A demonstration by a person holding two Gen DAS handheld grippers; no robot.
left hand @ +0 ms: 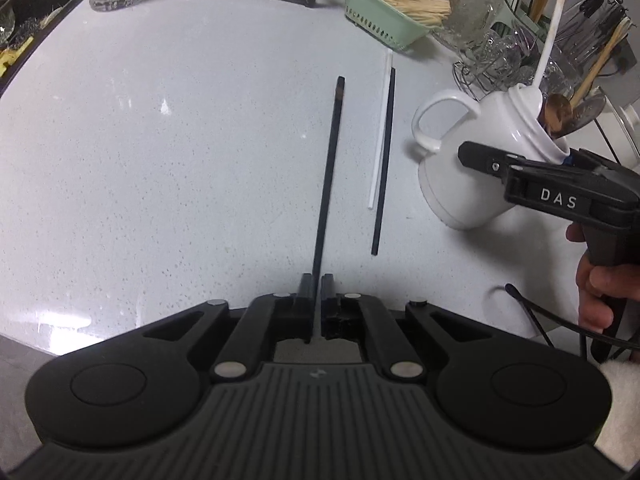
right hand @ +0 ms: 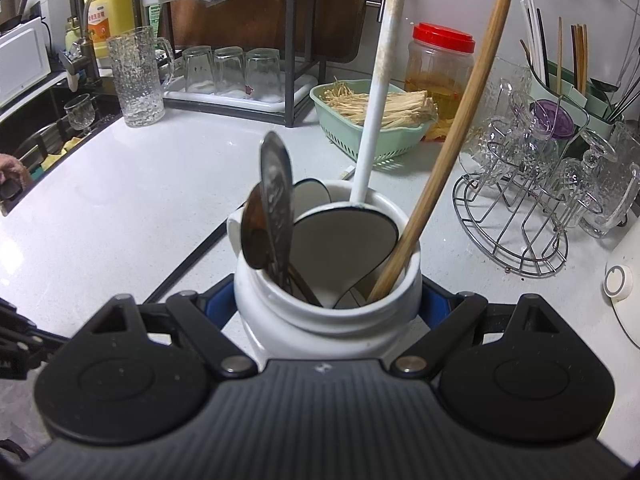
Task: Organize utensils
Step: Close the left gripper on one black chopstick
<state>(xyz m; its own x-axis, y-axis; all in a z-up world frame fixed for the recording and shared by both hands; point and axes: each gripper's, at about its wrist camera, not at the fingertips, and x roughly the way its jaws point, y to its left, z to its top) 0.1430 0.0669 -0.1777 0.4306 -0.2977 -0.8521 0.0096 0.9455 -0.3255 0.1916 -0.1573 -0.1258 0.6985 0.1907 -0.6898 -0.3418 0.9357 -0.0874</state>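
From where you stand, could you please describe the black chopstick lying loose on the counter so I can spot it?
Start at the white jug on the pale counter. Just left of it, two thin sticks lie side by side. The black chopstick is the dark one nearer the jug, touching the white chopstick, unlike the one in the left gripper.

Wooden handle (right hand: 452, 136) and white ladle handle (right hand: 386, 80) cut off at top edge (lower ends hidden inside jug (right hand: 328, 320))
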